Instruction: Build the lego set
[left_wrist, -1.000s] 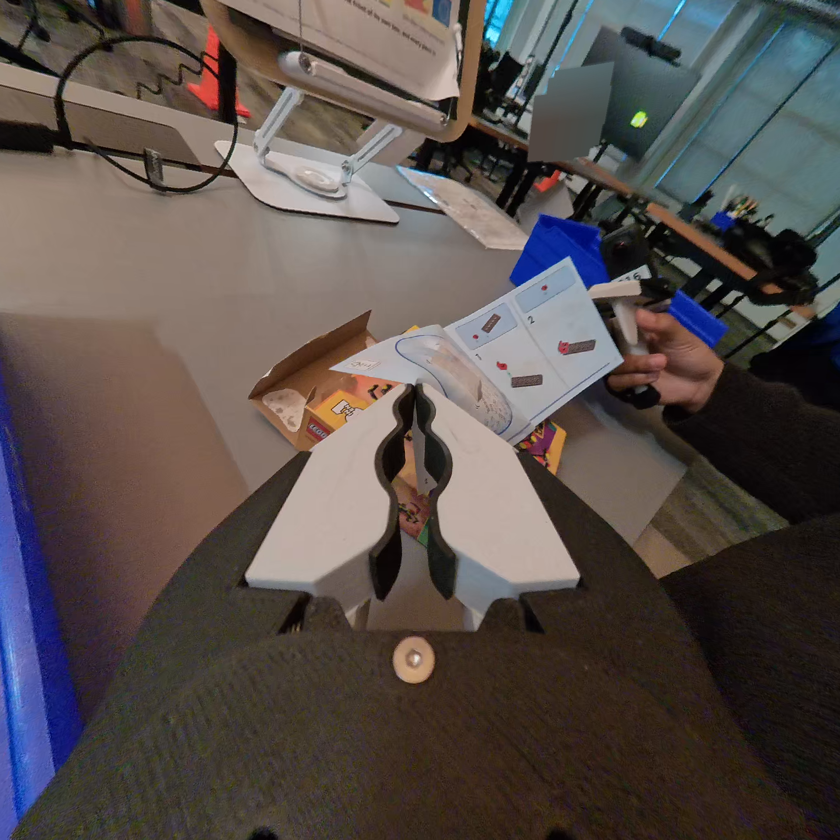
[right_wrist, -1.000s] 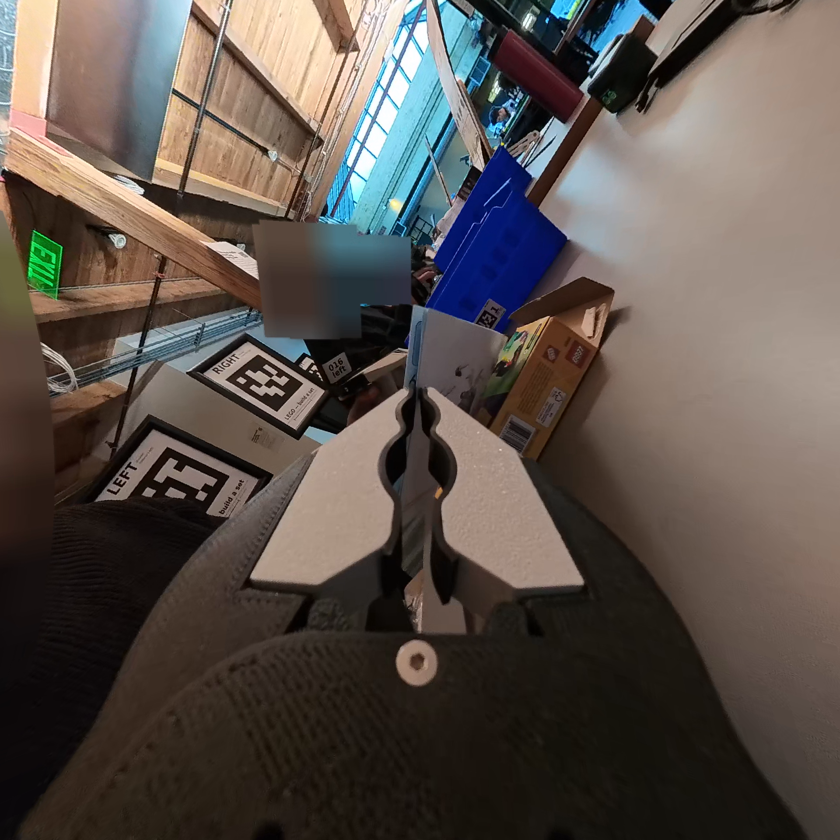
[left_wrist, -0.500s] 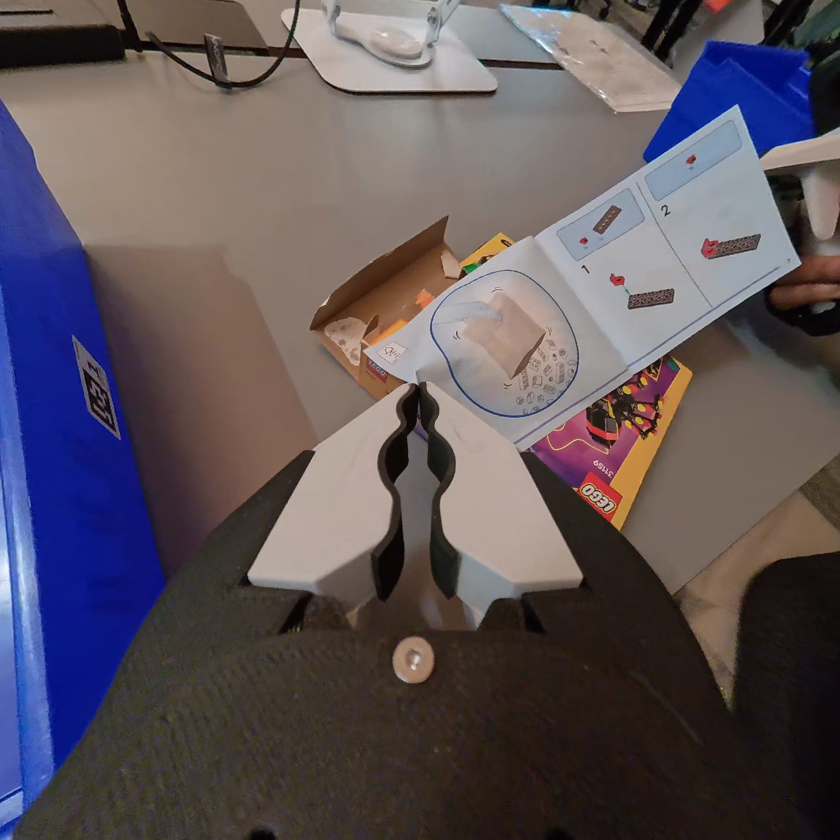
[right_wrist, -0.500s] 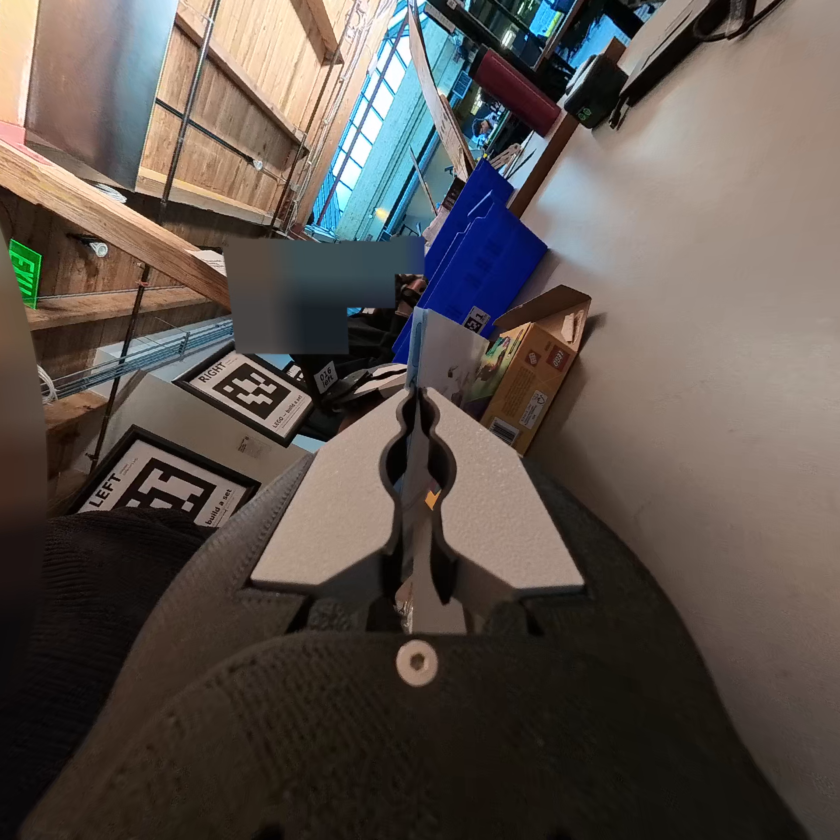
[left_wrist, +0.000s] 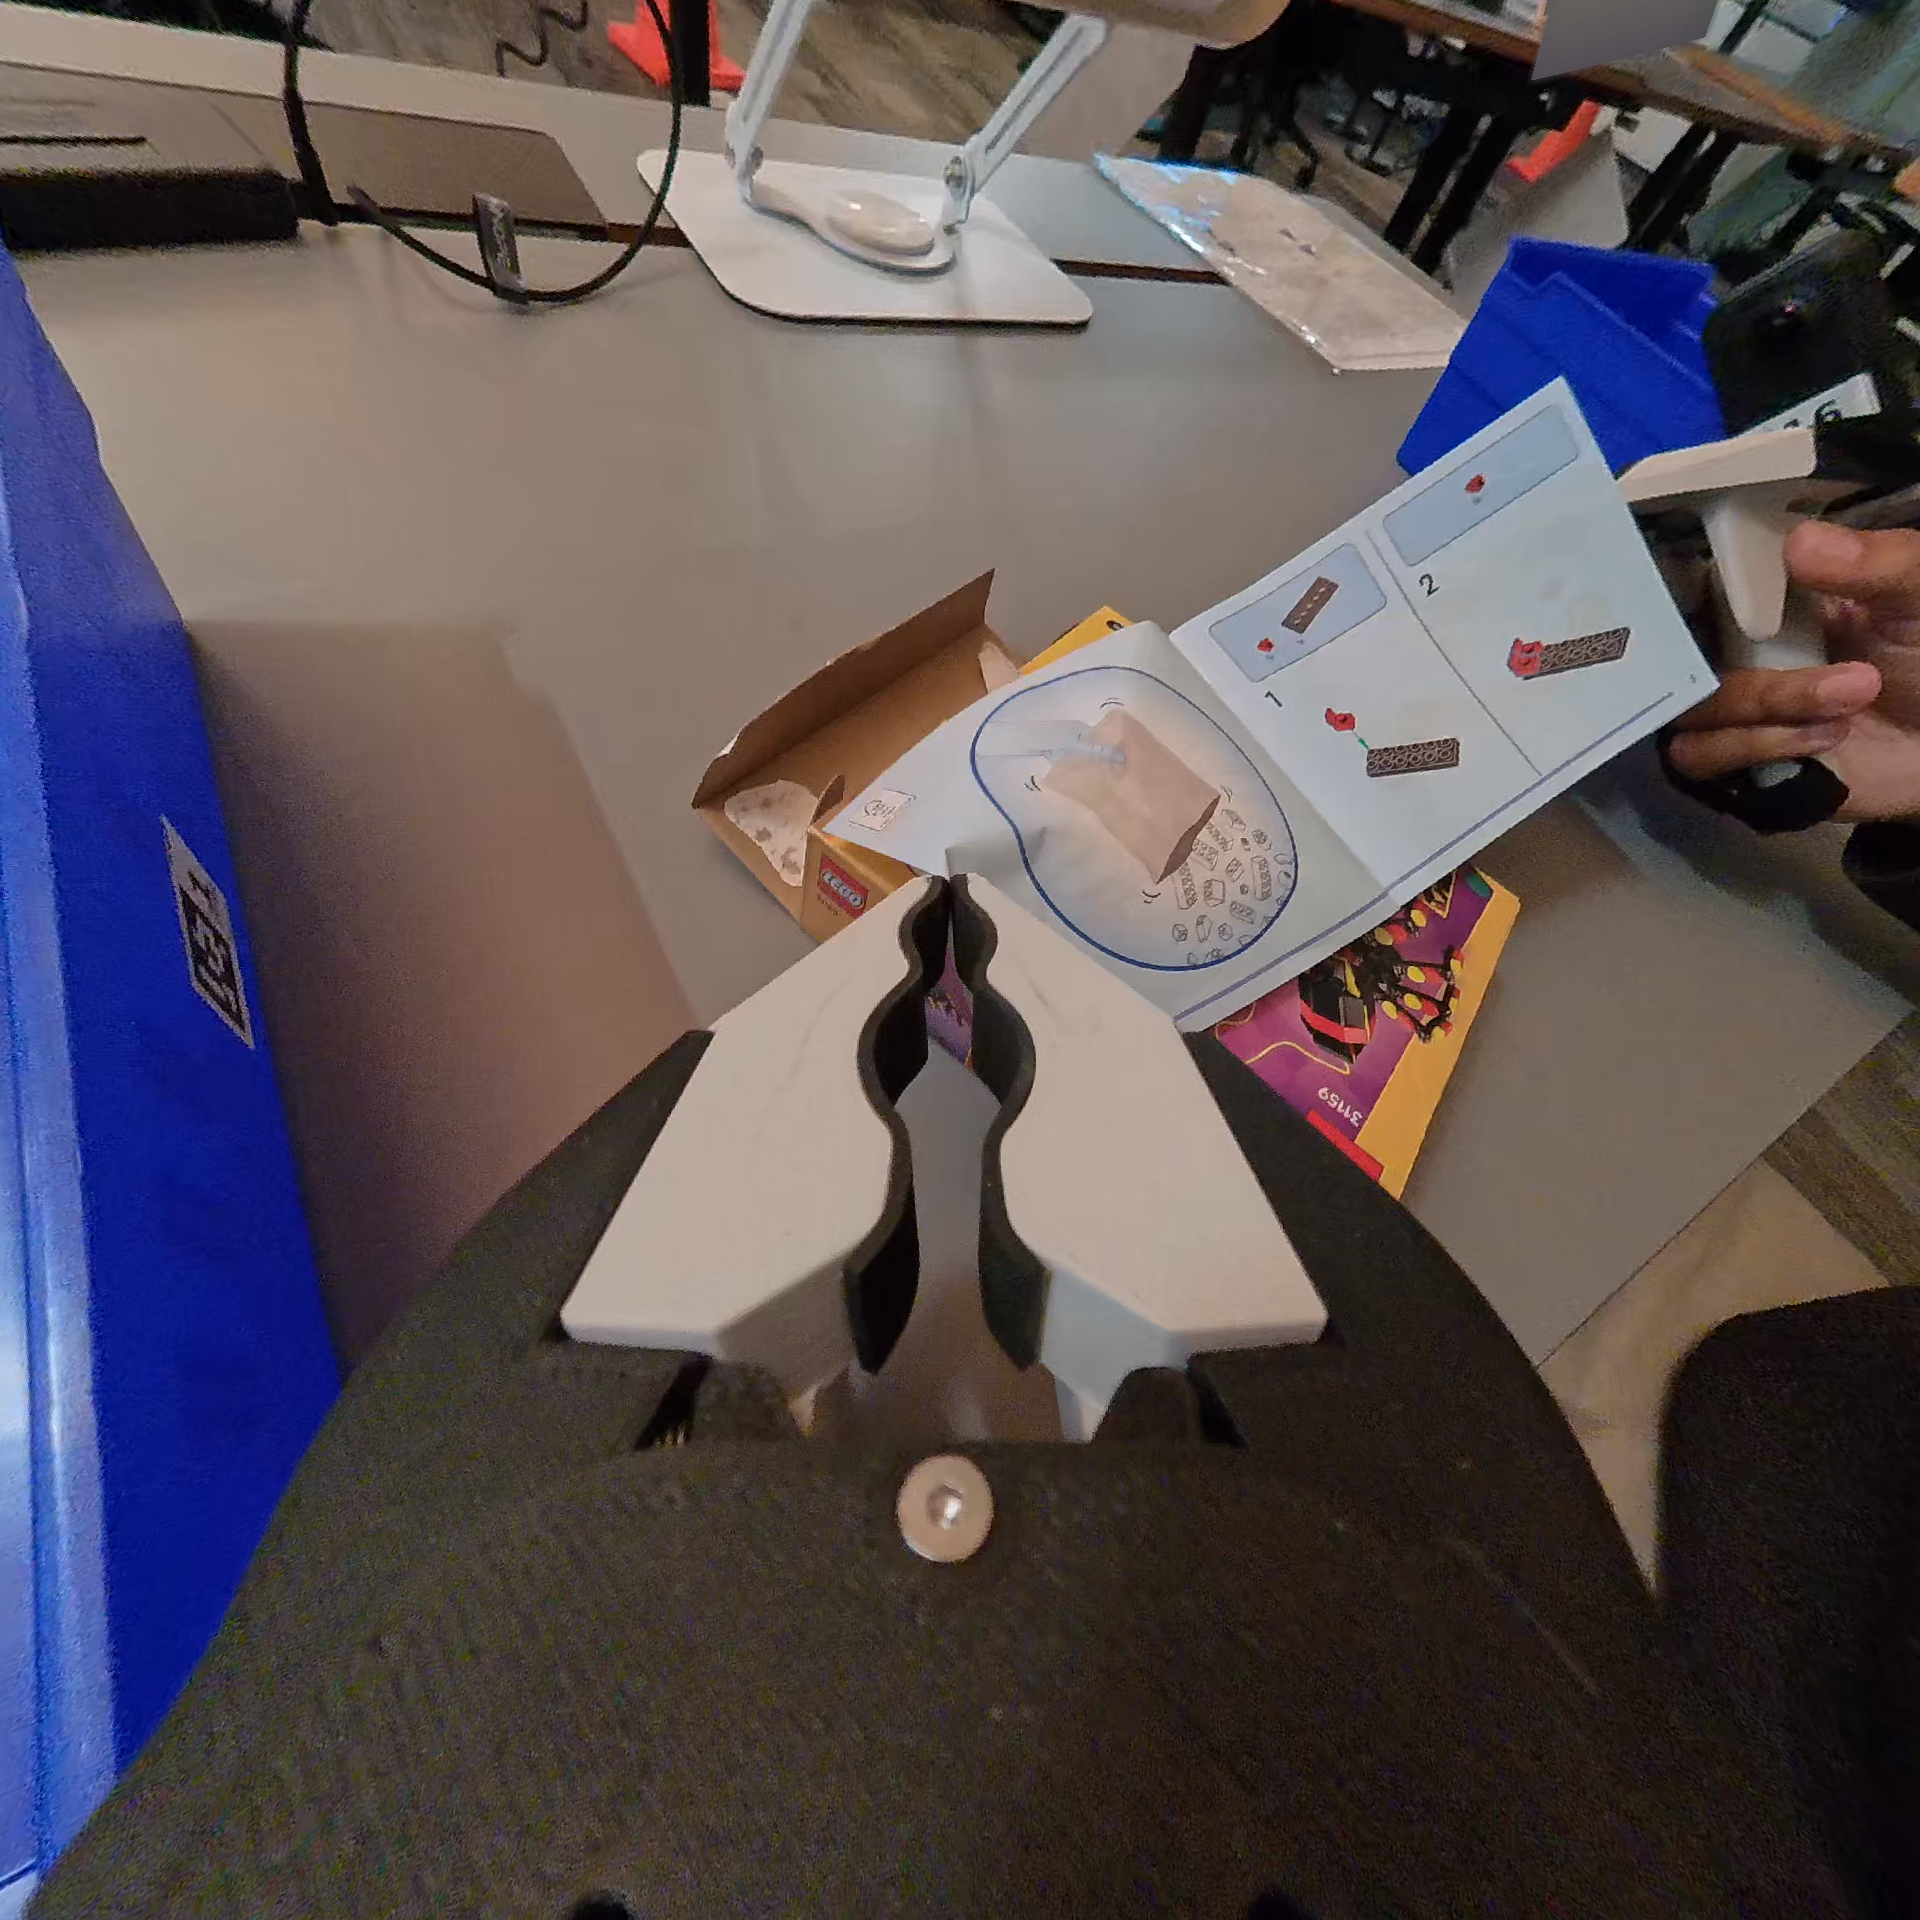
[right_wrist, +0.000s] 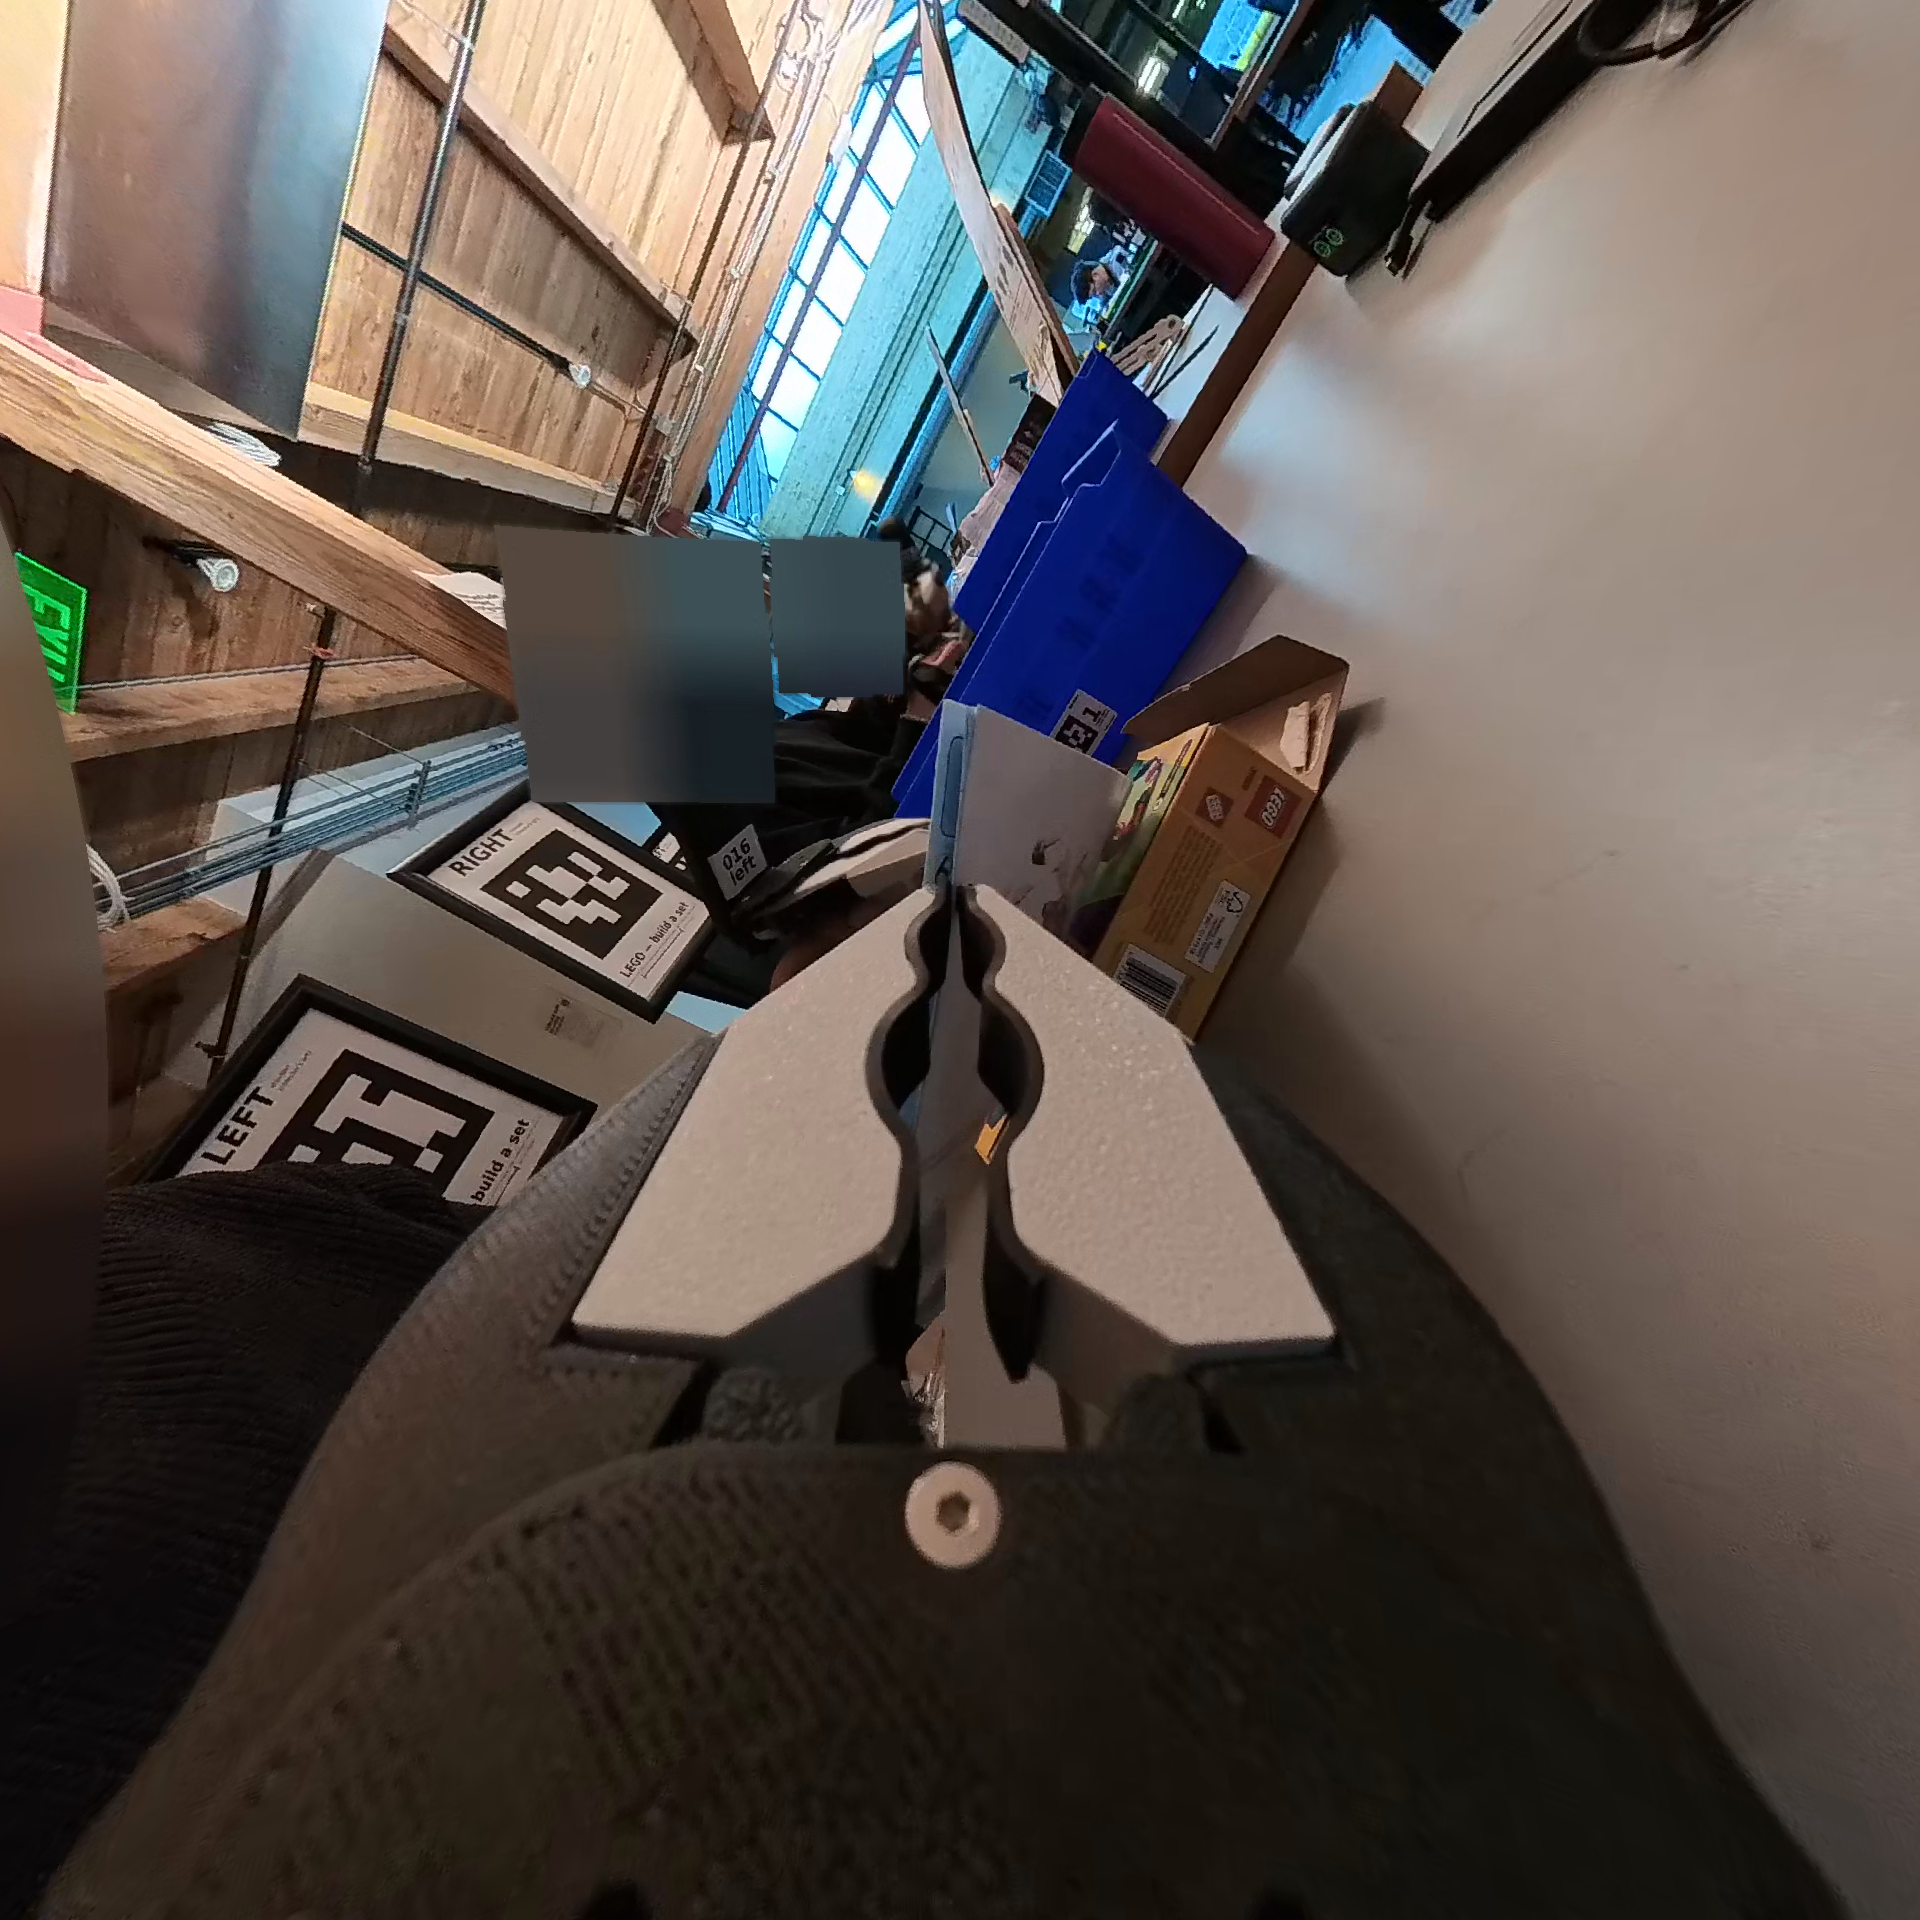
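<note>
An open instruction booklet (left_wrist: 1299, 748) is held in the air above the grey table (left_wrist: 727, 468), with its purple and yellow cover (left_wrist: 1361, 1039) hanging down to the table. My left gripper (left_wrist: 948, 888) is shut, with its tips pinching the lower left corner of the open page. My right gripper (right_wrist: 951, 888) is shut on the opposite page edge, and the paper shows between its jaws. It also shows in the left wrist view (left_wrist: 1662, 483), held by a hand (left_wrist: 1829, 707). The opened yellow Lego box (left_wrist: 831, 883) lies under the booklet and also shows in the right wrist view (right_wrist: 1205, 883).
A tall blue bin (left_wrist: 104, 935) stands close on the left. Another blue bin (left_wrist: 1558, 343) is at the back right. A white stand base (left_wrist: 862, 260), a black cable (left_wrist: 499, 239) and a clear plastic bag (left_wrist: 1278, 249) lie at the back. The table edge (left_wrist: 1558, 1299) runs near the front right.
The booklet has spread wider and flatter. The paper no longer shows deep between my left jaws, only at their tips. The left view now looks down more. The right gripper has barely moved.
</note>
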